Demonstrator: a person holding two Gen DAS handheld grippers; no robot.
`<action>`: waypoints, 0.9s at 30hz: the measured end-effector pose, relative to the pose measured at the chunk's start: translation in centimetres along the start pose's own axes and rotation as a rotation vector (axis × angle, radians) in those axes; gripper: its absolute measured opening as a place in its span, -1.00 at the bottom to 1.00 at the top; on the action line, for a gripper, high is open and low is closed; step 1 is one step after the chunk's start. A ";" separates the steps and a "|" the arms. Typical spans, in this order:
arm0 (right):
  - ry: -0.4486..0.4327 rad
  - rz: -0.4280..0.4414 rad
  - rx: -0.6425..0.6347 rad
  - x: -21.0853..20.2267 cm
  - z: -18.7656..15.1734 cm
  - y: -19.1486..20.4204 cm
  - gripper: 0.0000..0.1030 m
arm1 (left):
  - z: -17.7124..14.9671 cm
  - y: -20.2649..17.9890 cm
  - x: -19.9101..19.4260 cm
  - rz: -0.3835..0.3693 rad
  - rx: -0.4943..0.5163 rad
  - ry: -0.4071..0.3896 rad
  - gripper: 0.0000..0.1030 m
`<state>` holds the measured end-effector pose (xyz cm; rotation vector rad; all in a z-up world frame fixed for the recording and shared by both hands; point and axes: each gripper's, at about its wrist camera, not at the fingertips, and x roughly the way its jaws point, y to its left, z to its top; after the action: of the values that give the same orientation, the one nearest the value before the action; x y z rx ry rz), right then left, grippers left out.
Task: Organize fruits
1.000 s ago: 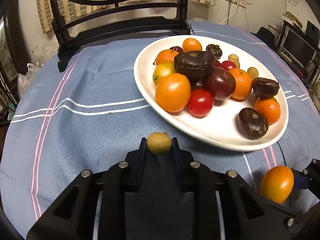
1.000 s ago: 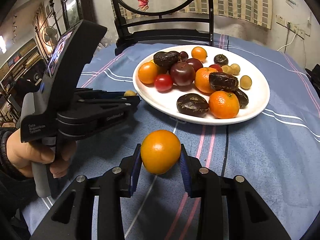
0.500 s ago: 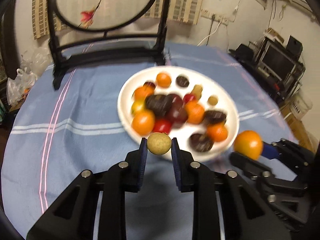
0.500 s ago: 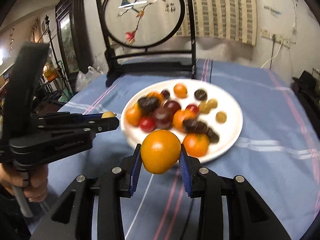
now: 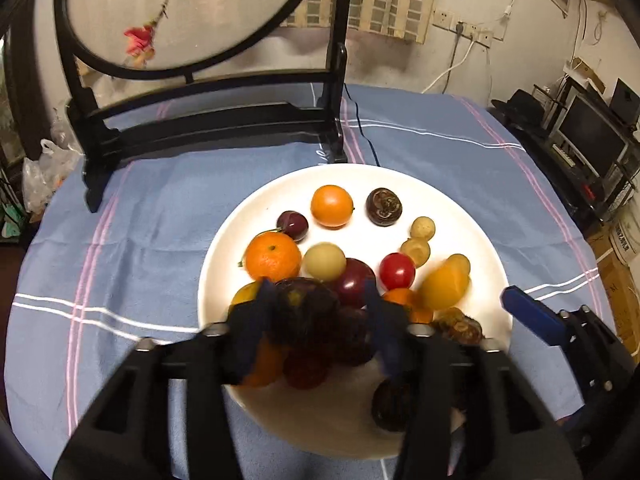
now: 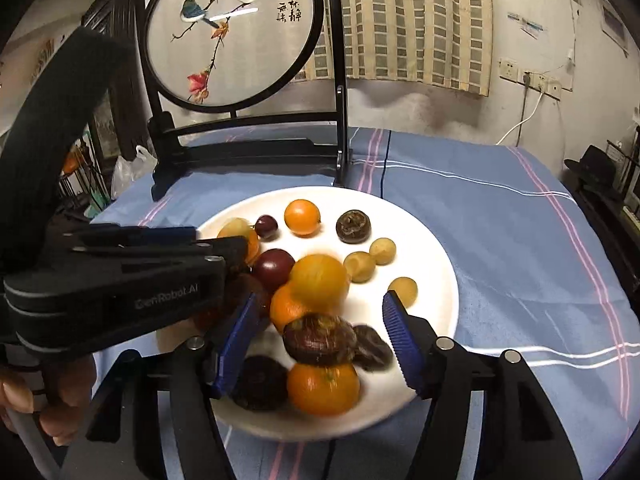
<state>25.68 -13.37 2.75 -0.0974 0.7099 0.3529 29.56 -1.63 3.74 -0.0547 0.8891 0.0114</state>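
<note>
Though freed, orange fruit (image 6: 318, 282) beyond fingers (image 6: 396, 316).

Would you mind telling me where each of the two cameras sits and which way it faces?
Left wrist: on the left gripper, looking down its fingers at the white plate; the right gripper's blue pad shows at right.
Right wrist: on the right gripper, facing the plate from its near side; the left gripper and the hand holding it show at left.
Shared: plate, fruit, blue cloth, round painted screen.
</note>
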 end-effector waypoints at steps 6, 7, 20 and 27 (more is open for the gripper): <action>-0.007 -0.039 0.028 -2.9 -2.0 -0.3 0.93 | -3.1 0.3 -2.9 0.052 -0.011 -0.025 0.61; 0.004 -0.039 0.030 -3.2 -2.4 -0.3 0.93 | -3.9 0.4 -3.5 0.056 -0.012 -0.022 0.67; 0.043 -0.048 -0.011 -7.4 -7.6 2.3 0.93 | -12.5 2.9 -8.0 0.049 -0.069 0.003 0.76; 0.059 -0.034 -0.019 -7.8 -8.5 3.4 0.93 | -13.8 3.9 -8.9 0.062 -0.079 -0.012 0.76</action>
<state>13.76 -14.15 1.48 -0.1383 0.7626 0.3253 13.09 1.68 1.83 -0.1011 0.8777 0.1049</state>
